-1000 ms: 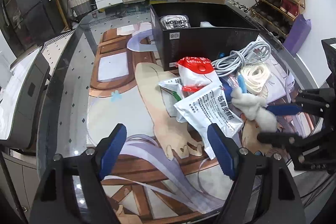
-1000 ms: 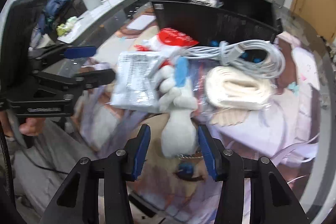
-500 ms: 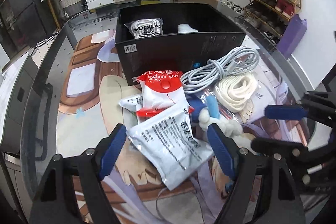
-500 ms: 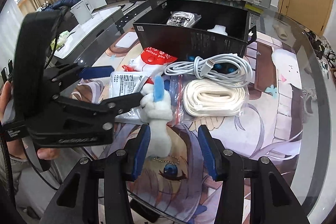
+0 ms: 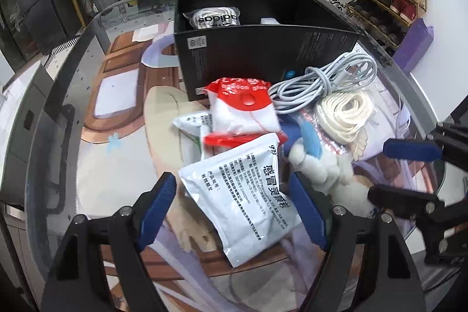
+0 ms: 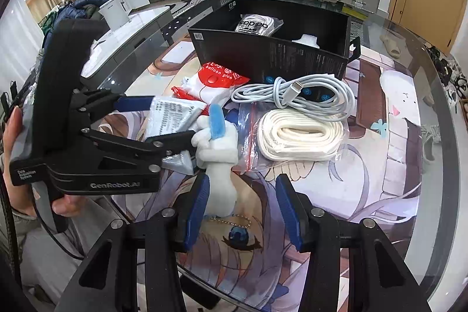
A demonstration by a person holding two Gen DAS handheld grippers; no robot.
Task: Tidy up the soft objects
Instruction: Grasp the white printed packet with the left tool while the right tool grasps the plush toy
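A white plush toy with a blue ear (image 6: 216, 148) (image 5: 324, 165) lies on the glass table by a white medicine pouch (image 5: 248, 195) (image 6: 172, 116). My left gripper (image 5: 234, 212) (image 6: 163, 122) is open, its jaws on either side of the pouch, not touching it. My right gripper (image 6: 239, 206) (image 5: 403, 171) is open with the plush's lower end between its jaws. A black box (image 5: 263, 46) (image 6: 275, 48) behind holds an adidas bag (image 5: 215, 18) (image 6: 254, 25).
A red and white balloon glue bag (image 5: 242, 107) (image 6: 219, 78), a grey coiled cable (image 5: 324, 81) (image 6: 292, 95) and a white rope in a clear bag (image 5: 345, 113) (image 6: 298, 133) lie in front of the box. The table edge is near both grippers.
The left gripper has moved forward so its jaws flank the medicine pouch. The right gripper has stayed open around the plush.
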